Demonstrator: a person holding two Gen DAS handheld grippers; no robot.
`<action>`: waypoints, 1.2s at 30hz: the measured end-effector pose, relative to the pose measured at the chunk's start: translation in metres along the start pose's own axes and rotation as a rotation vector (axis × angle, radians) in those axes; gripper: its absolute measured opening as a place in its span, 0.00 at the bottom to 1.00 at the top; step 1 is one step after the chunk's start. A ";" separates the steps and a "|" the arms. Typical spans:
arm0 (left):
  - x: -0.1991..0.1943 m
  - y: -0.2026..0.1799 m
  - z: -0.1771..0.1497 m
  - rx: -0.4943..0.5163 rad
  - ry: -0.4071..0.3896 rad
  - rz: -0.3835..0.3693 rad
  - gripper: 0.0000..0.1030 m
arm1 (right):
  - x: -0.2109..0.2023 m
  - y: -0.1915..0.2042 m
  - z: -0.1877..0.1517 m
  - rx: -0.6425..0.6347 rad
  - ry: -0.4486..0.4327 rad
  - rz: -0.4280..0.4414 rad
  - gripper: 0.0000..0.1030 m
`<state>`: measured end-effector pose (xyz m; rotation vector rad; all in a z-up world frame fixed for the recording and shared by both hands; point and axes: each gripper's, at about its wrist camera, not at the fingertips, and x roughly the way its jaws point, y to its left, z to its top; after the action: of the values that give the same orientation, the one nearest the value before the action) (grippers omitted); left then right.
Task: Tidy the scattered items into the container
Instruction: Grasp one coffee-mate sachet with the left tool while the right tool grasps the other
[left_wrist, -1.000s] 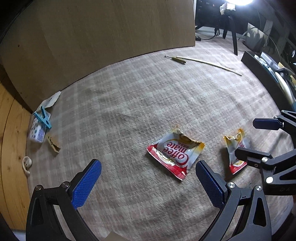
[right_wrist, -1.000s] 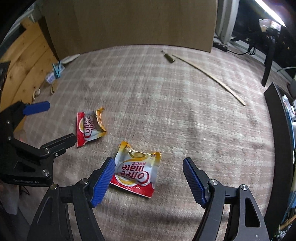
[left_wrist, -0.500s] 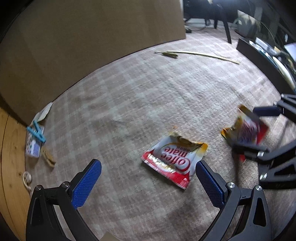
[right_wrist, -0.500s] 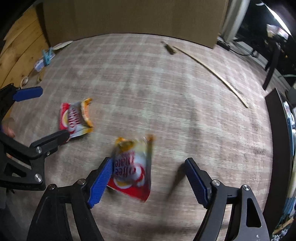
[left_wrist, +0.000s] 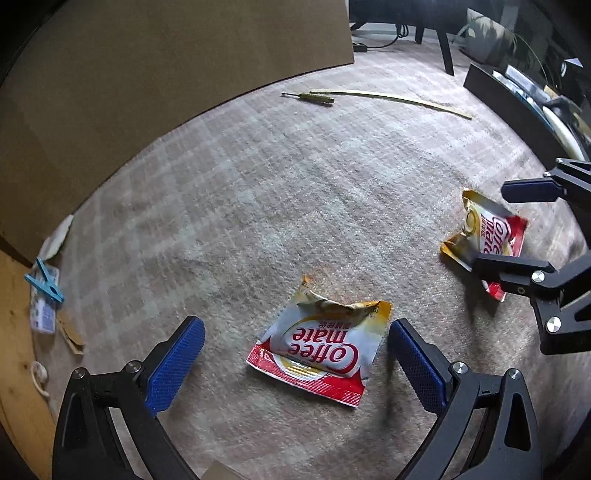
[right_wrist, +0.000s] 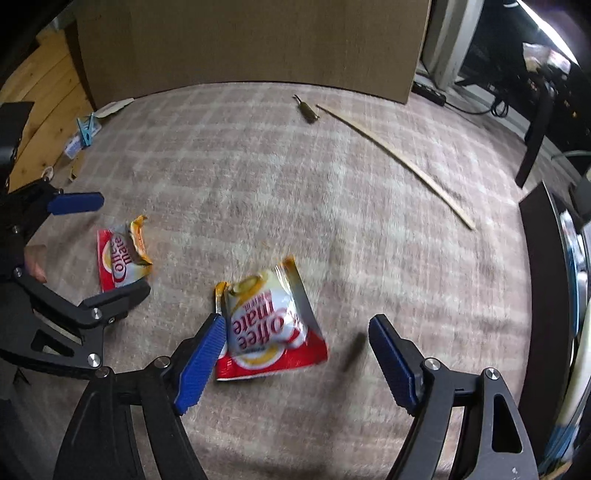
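Note:
Two torn red, white and gold Coffee mate sachets lie on a checked carpet. One sachet (left_wrist: 325, 341) lies flat between the open fingers of my left gripper (left_wrist: 295, 358). The other sachet (right_wrist: 269, 325) lies between the open fingers of my right gripper (right_wrist: 297, 354), its left edge against the left pad, one corner lifted. In the left wrist view that sachet (left_wrist: 484, 236) sits between the right gripper's fingers (left_wrist: 532, 192). In the right wrist view the first sachet (right_wrist: 122, 254) sits by the left gripper (right_wrist: 99, 251). No container shows.
A large cardboard sheet (left_wrist: 155, 70) stands behind the carpet. A screwdriver (left_wrist: 308, 98) and a thin wooden strip (left_wrist: 391, 99) lie far back. A blue clothes peg (left_wrist: 44, 282), paper scraps and wooden floor (left_wrist: 14, 332) are at left. Dark furniture (right_wrist: 543, 266) stands at right.
The right sachet was flipped up and turned, and now lies rotated with its red end nearer my right gripper. The left gripper has moved closer over its sachet.

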<state>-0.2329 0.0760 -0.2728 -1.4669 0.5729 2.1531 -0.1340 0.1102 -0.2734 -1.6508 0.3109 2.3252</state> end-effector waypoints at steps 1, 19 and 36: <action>0.000 0.001 0.000 -0.005 0.000 -0.008 0.98 | 0.001 0.000 0.003 -0.019 0.005 0.014 0.74; 0.000 0.016 -0.009 -0.077 -0.034 -0.080 1.00 | 0.002 -0.003 0.004 -0.065 0.030 0.009 0.56; -0.023 -0.008 -0.015 -0.044 -0.039 -0.164 0.40 | -0.011 -0.002 0.005 -0.028 0.026 0.050 0.13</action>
<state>-0.2097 0.0702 -0.2568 -1.4383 0.3798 2.0730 -0.1342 0.1121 -0.2614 -1.7063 0.3302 2.3557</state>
